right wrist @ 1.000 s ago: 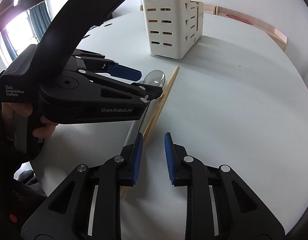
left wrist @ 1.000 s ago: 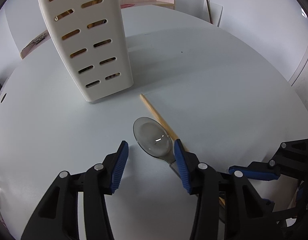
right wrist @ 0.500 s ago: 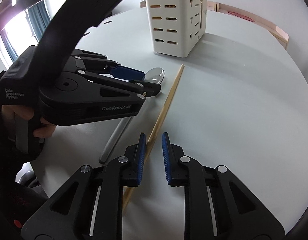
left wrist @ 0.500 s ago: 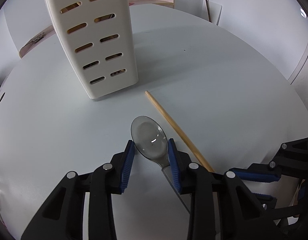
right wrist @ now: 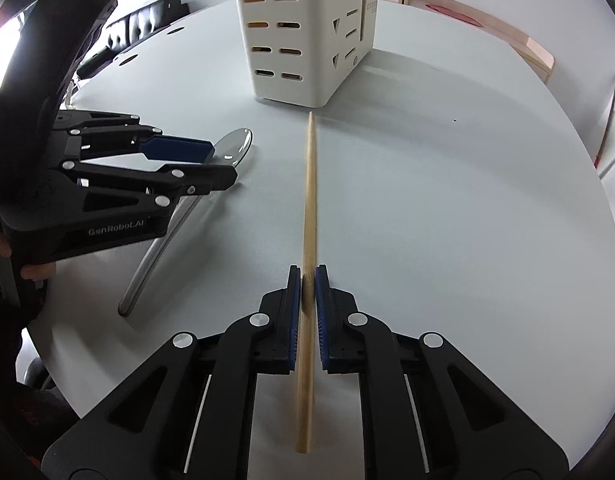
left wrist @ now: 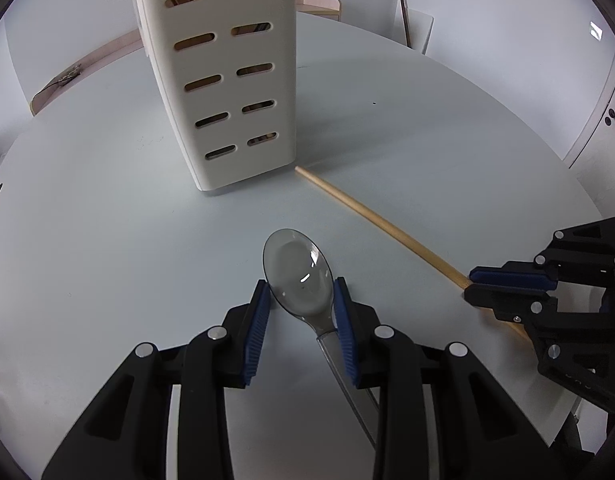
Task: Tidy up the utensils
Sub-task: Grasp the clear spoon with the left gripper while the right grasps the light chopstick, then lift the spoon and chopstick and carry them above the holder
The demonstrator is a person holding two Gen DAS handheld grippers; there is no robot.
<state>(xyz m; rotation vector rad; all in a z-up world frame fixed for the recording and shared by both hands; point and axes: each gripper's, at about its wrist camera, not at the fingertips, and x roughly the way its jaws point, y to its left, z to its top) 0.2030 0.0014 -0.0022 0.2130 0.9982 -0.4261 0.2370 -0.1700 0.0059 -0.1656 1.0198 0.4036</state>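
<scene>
A metal spoon [left wrist: 297, 276] lies on the round white table [left wrist: 427, 152]. My left gripper [left wrist: 301, 292] is shut on its bowl, one blue pad against each side; the handle runs back under the right finger. From the right wrist, the left gripper [right wrist: 223, 164] covers the spoon [right wrist: 159, 248] at the left. A wooden chopstick [right wrist: 310, 184] lies flat, pointing at the white slotted utensil holder [right wrist: 291, 32]. My right gripper [right wrist: 306, 276] straddles it; its jaws are closing, with thin gaps still showing beside the stick. The holder [left wrist: 227, 80] stands just beyond the spoon.
Wooden utensils show through the holder's slots. A person's hand [right wrist: 31, 270] grips the left tool. Black chairs [right wrist: 147, 16] stand past the far left table edge, and a pale wooden rim [right wrist: 539, 52] at the back right. Bare tabletop [right wrist: 467, 220] lies to the right.
The left jaws narrowed onto the spoon bowl and moved toward the holder. The right gripper shifted over the chopstick, which now lies between its narrowing jaws, swung away from the spoon.
</scene>
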